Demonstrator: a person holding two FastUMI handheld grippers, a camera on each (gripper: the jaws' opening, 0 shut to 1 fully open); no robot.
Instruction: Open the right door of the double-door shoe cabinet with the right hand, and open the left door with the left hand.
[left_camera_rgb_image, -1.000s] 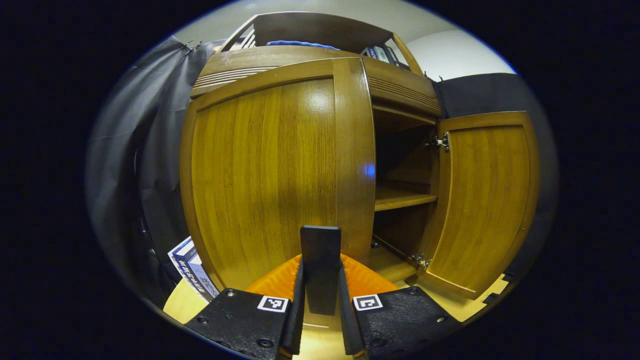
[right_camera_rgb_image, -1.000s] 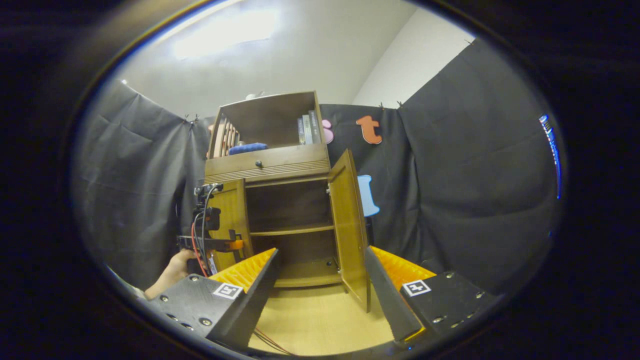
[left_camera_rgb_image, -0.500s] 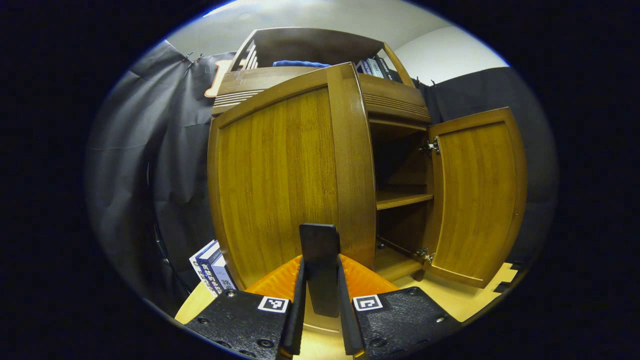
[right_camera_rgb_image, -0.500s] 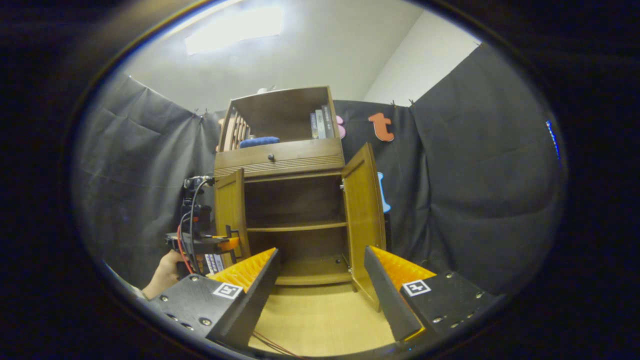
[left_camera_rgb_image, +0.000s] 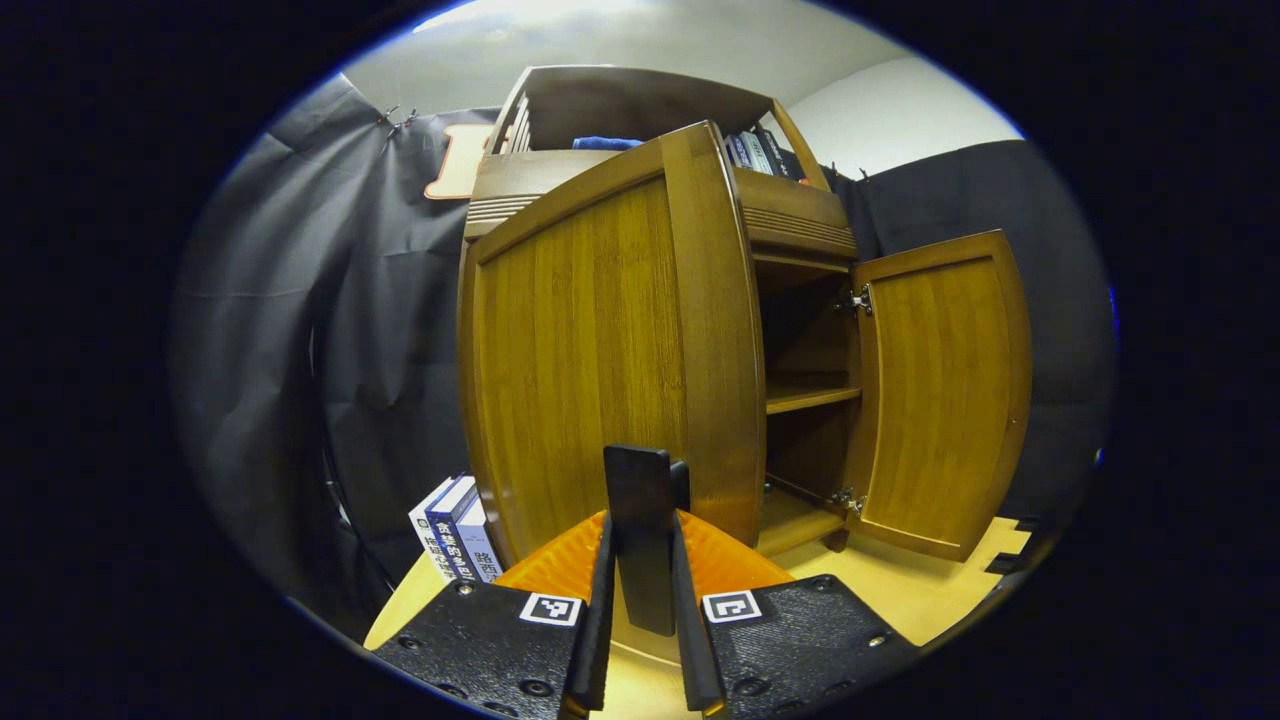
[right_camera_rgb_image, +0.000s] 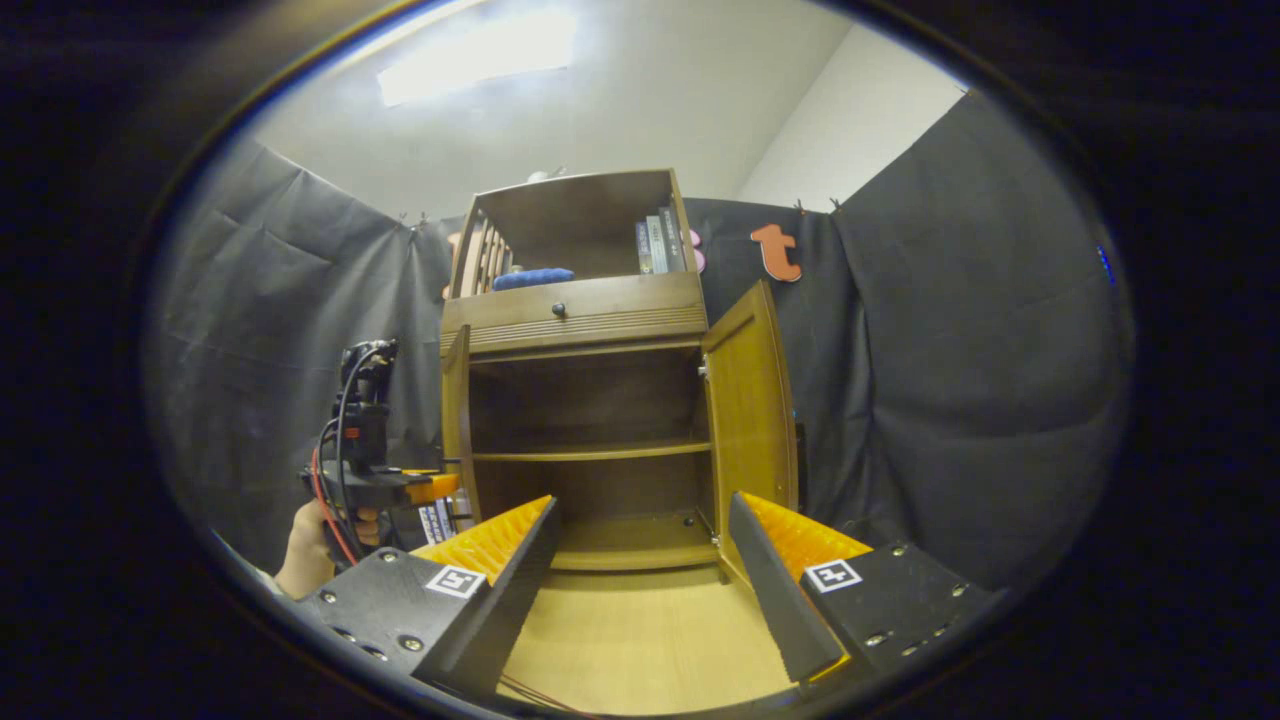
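Both cabinet (right_camera_rgb_image: 575, 310) doors swung out: right door (right_camera_rgb_image: 750, 400) wide, left door (left_camera_rgb_image: 610, 350) nearly; left gripper (left_camera_rgb_image: 645, 560) clamped on its handle (left_camera_rgb_image: 640, 520), right gripper (right_camera_rgb_image: 640, 560) gaping, empty, before cabinet; release left

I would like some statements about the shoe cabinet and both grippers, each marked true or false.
1. Both doors, left door and right door, stand open. True.
2. The right gripper grips the right door. False: it is open and apart from it.
3. The left gripper is shut on the left door's edge. True.
4. The drawer knob is missing. False: it is there.
5. Books stand left of the cabinet. True.
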